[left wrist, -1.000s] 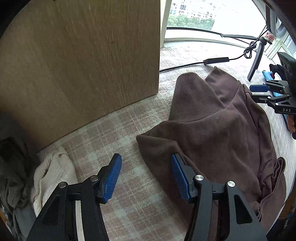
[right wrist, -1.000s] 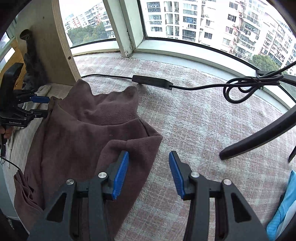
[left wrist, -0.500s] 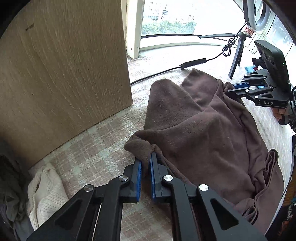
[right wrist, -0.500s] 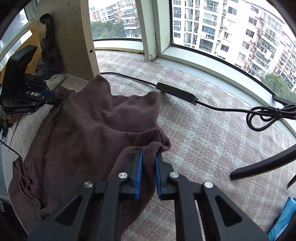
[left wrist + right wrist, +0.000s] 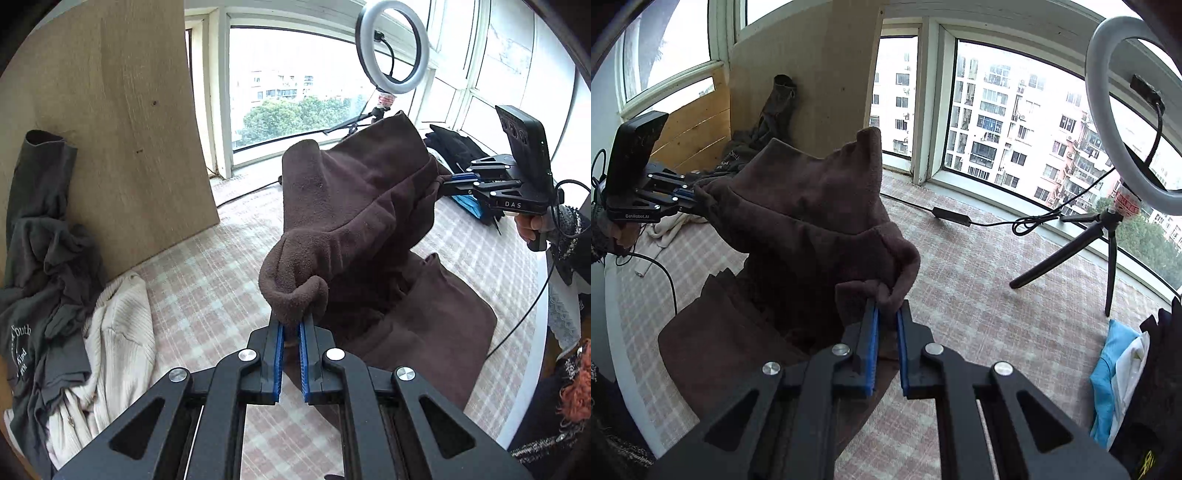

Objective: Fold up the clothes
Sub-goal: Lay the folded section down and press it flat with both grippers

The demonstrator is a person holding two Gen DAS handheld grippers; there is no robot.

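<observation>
We hold the brown fleece garment [image 5: 354, 206] above the checked cloth [image 5: 207, 280], left gripper [image 5: 291, 328] and "DAS"-marked right gripper [image 5: 886, 314] each clamping a bunched corner.

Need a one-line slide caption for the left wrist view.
Left gripper and right gripper each clamp a corner of the brown fleece garment, lifting it above the checked cloth.

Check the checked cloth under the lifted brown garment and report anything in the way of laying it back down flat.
Nothing visible blocks it. The brown garment hangs between the left gripper and right gripper, its lower part still on the checked cloth. The cream sweater and ring light tripod stand off to the sides.
</observation>
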